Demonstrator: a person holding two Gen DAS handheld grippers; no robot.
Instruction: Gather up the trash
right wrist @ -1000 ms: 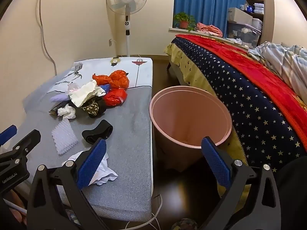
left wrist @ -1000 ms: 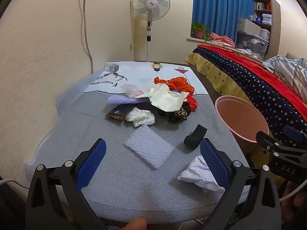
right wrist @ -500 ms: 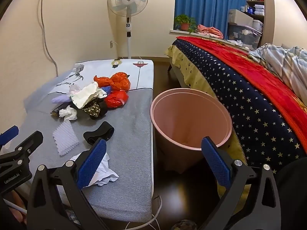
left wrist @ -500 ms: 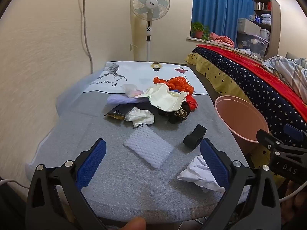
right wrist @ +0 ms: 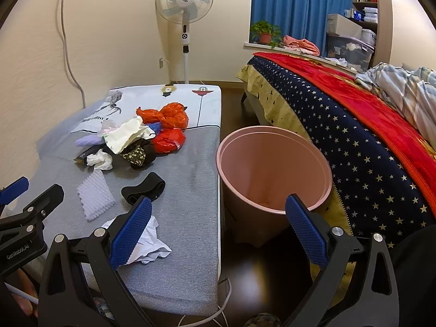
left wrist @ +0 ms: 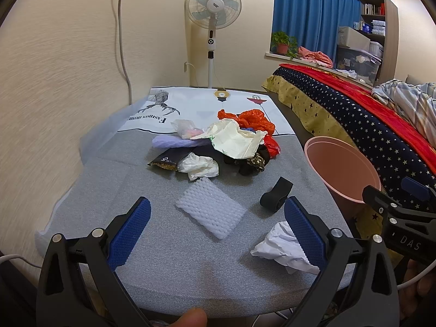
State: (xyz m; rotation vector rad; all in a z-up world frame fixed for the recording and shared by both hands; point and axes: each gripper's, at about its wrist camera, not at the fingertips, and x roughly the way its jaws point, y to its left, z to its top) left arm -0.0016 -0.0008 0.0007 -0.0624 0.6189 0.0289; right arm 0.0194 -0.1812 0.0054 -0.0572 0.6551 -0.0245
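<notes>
The left gripper (left wrist: 216, 222) hangs over the near edge of the grey fabric-covered table (left wrist: 169, 267), its blue-padded fingers (left wrist: 128, 234) spread wide with nothing between them. The right gripper (right wrist: 216, 222) is likewise spread wide and empty, held off the table's right side, above dark floor and facing the round pink plastic waste bin (right wrist: 273, 171).

Trash lies in two groups on the table. Near group: a white foam mesh sleeve (left wrist: 211, 211), flat, its long axis running from far-left to near-right in the left wrist view; a crumpled white paper sheet (left wrist: 280, 248) at the near right edge, partly behind the left gripper's right finger; a black fabric band (left wrist: 275, 194) lying just beyond the paper, its long axis pointing far-right toward the bin. Far group, a heap at mid-table: a crumpled white tissue (left wrist: 200, 166) touching the far corner of the mesh sleeve, a dark foil packet (left wrist: 167, 160) to its left, a cream paper wrapper (left wrist: 235, 141) on top, orange-red plastic bags (left wrist: 252, 120) behind and right of it, a pale purple item (left wrist: 174, 142) on the left, and a dark floral-patterned cloth (left wrist: 252, 162) at the front right.

The bin stands upright on the floor just beside the table's right edge, between the table and a bed with a navy star-patterned and red cover (right wrist: 362, 136). Its opening faces up; the interior shown looks bare.

A white pedestal fan (left wrist: 212, 8) stands beyond the table's far end.
</notes>
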